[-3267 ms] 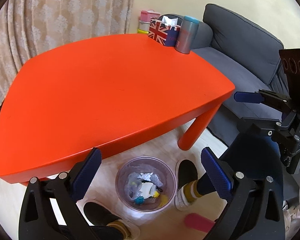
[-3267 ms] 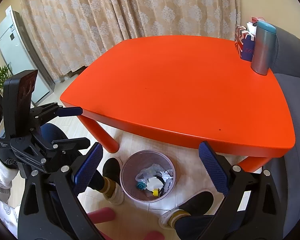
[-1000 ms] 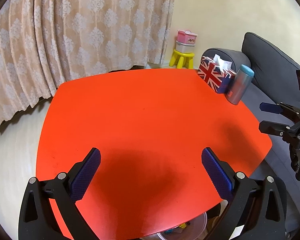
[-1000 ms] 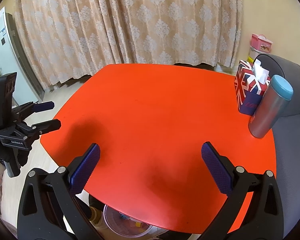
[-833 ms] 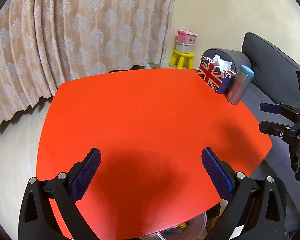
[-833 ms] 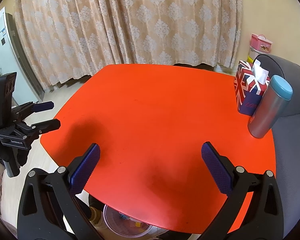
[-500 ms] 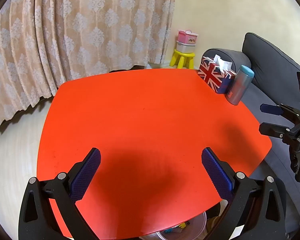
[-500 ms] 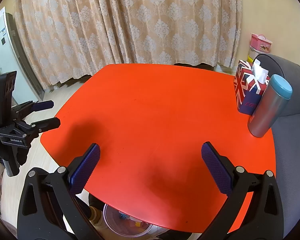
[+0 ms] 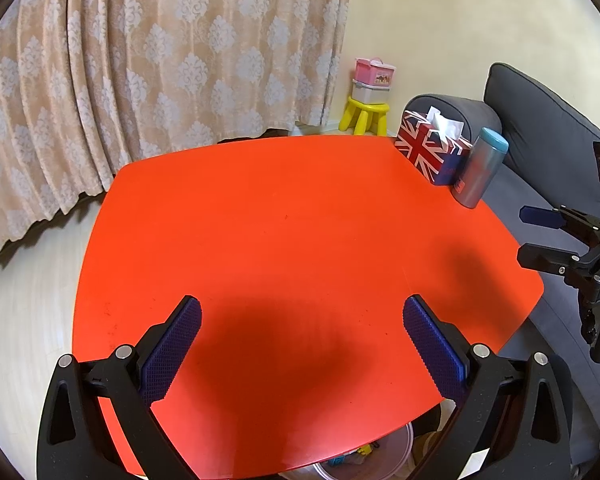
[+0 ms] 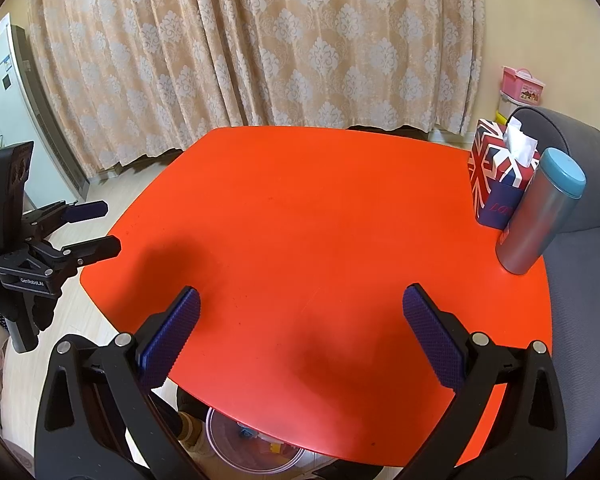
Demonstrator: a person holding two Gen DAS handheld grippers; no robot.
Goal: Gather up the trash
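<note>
A: What lies ahead?
B: The left gripper point(image 9: 302, 330), fingers spread wide, hovers above a red desk point(image 9: 292, 216). A flag-patterned tissue box point(image 9: 430, 150) and a tumbler point(image 9: 480, 174) stand touching at its far right corner.
A: Anything else?
B: The right gripper point(image 9: 530, 234), gaping, at right.

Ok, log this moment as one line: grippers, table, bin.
left gripper: open, empty | right gripper: open, empty | glossy orange table: no trash visible | clear plastic waste bin: under near edge, holds scraps

trash bin point(image 10: 236, 450): mostly hidden under table point(image 10: 320, 220) | contents unclear | sofa point(image 9: 548, 128): cut off
</note>
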